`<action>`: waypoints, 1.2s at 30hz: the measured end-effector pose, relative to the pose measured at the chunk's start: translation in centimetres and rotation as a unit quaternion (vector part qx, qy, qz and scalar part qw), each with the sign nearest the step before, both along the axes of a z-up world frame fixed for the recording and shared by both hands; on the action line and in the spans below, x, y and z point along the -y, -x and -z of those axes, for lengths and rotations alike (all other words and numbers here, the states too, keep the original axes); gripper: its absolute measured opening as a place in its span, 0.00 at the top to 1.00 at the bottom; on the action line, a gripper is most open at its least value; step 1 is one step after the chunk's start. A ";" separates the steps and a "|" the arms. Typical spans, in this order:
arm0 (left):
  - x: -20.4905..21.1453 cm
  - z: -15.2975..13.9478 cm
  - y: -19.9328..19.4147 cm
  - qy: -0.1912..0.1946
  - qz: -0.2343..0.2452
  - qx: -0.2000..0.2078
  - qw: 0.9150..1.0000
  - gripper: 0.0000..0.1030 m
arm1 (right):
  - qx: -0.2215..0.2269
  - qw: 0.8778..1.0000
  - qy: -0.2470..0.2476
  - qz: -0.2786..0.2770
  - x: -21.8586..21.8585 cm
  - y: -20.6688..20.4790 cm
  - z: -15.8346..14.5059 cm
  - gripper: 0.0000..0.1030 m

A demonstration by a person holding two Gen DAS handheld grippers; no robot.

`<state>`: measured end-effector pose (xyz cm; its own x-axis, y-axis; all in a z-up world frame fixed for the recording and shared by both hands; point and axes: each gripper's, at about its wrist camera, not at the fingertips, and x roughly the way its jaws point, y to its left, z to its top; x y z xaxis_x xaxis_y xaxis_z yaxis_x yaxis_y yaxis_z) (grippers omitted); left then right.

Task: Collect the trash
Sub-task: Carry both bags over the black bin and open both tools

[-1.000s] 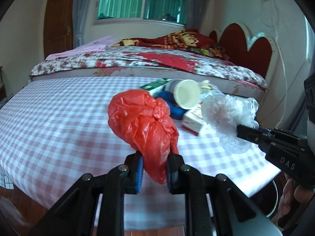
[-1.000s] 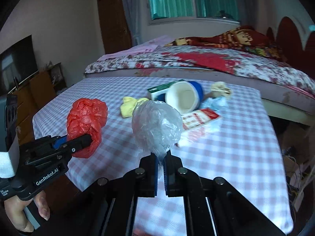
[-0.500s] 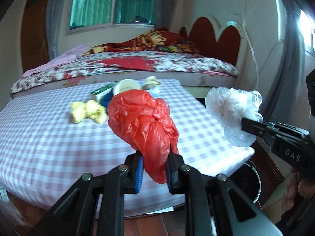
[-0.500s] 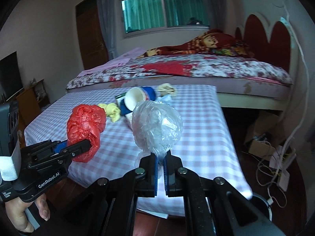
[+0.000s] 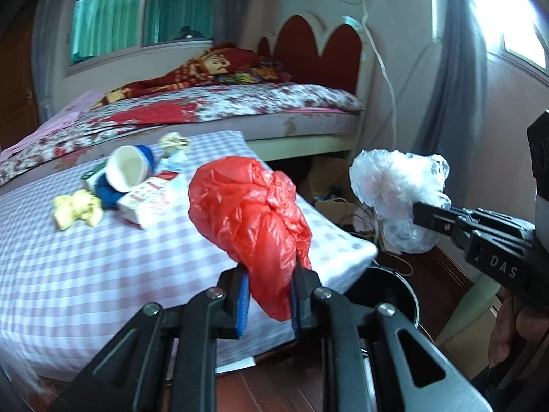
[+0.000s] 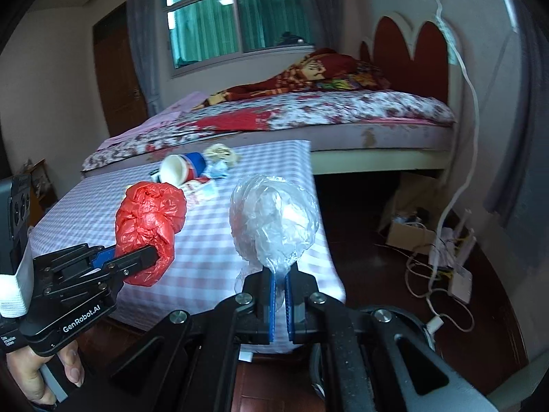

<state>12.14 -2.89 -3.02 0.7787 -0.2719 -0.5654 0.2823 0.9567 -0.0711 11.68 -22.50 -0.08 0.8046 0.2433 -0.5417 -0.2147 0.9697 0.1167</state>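
I am pinching the crumpled red plastic bag (image 5: 250,219) in my left gripper (image 5: 269,295) and the clear plastic bag (image 6: 272,226) in my right gripper (image 6: 280,304), both held up past the checked worktop's (image 5: 85,264) corner, over the dark bin (image 5: 387,295) below.

R hand-held gripper (image 6: 280,304) pinched tight on crumpled clear plastic bag (image 6: 272,225), held over edge of checkered surface (image 6: 219,240). L hand-held gripper (image 6: 144,257) at left, clamped on red plastic bag (image 6: 147,226). Cup (image 6: 182,170) & wrappers further back on surface; bed (image 6: 308,116) behind.
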 end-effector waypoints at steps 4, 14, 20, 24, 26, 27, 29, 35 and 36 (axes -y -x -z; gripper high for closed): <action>2.6 0.4 0.1 -0.002 0.029 -0.006 1.000 0.81 | -0.007 1.000 0.001 0.025 2.3 0.8 0.6 0.95; 8.9 1.6 0.8 -0.001 0.095 -0.024 0.995 0.81 | -0.027 0.997 0.007 0.078 7.4 2.7 1.9 0.95; 11.8 2.9 1.6 -0.006 0.123 -0.040 0.992 0.81 | -0.044 0.994 0.012 0.101 10.1 4.0 3.3 0.95; 13.1 4.4 1.8 -0.007 0.135 -0.059 0.989 0.81 | -0.059 0.992 0.010 0.111 11.6 4.6 4.5 0.95; 13.8 5.2 1.9 -0.008 0.141 -0.070 0.988 0.81 | -0.069 0.991 0.008 0.114 12.3 4.7 5.4 0.95; 14.1 5.6 1.9 -0.009 0.143 -0.073 0.987 0.81 | -0.074 0.991 0.008 0.115 12.6 4.7 5.9 0.95; 14.6 6.4 1.8 -0.011 0.147 -0.084 0.985 0.81 | -0.083 0.990 0.007 0.116 13.1 4.6 6.7 0.95; 15.3 8.7 1.2 -0.013 0.149 -0.116 0.982 0.81 | -0.113 0.987 0.008 0.113 13.7 3.8 9.3 0.95; 15.4 9.0 1.1 -0.014 0.148 -0.119 0.982 0.81 | -0.118 0.987 0.008 0.112 13.8 3.6 9.8 0.95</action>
<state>11.07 -18.32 -11.98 0.5126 -0.4487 -0.7321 0.5277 0.8372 -0.1436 8.08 -36.30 -9.85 0.6885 0.0639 -0.7224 0.0361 0.9919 0.1221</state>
